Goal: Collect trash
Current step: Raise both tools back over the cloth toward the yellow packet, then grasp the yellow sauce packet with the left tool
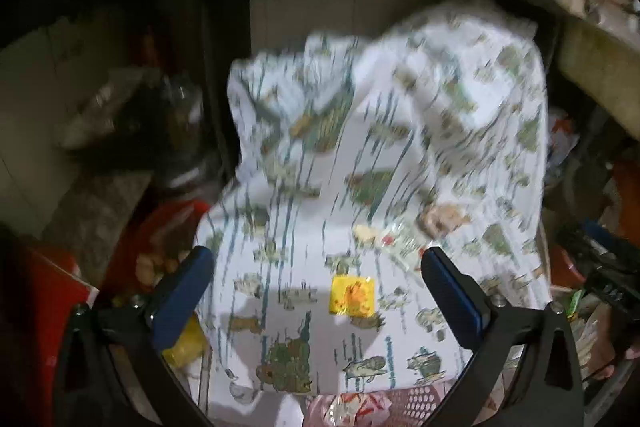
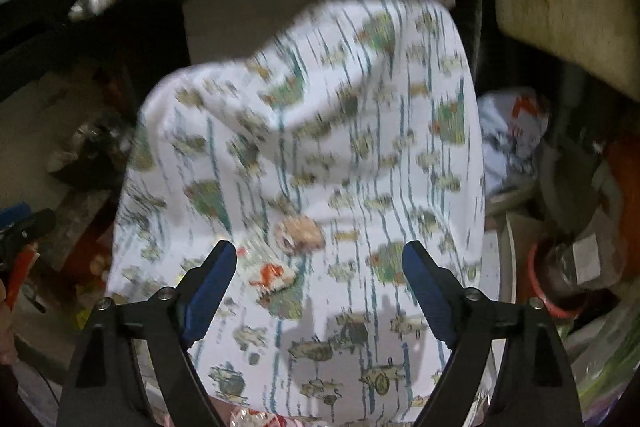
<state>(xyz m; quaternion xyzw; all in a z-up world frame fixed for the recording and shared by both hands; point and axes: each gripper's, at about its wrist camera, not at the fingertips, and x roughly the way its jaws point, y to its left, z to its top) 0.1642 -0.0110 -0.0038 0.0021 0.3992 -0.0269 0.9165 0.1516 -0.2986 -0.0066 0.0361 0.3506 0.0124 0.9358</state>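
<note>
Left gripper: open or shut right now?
Open. The left gripper has its blue fingers spread wide apart, with nothing between them; the yellow wrapper lies on the printed cloth beyond.

We see both views smeared by motion blur — the patterned cloth [image 1: 384, 155] bright, surroundings dim, fisheye edges curved and black.

Both views close above printed cloth [image 1: 360, 187]
</note>
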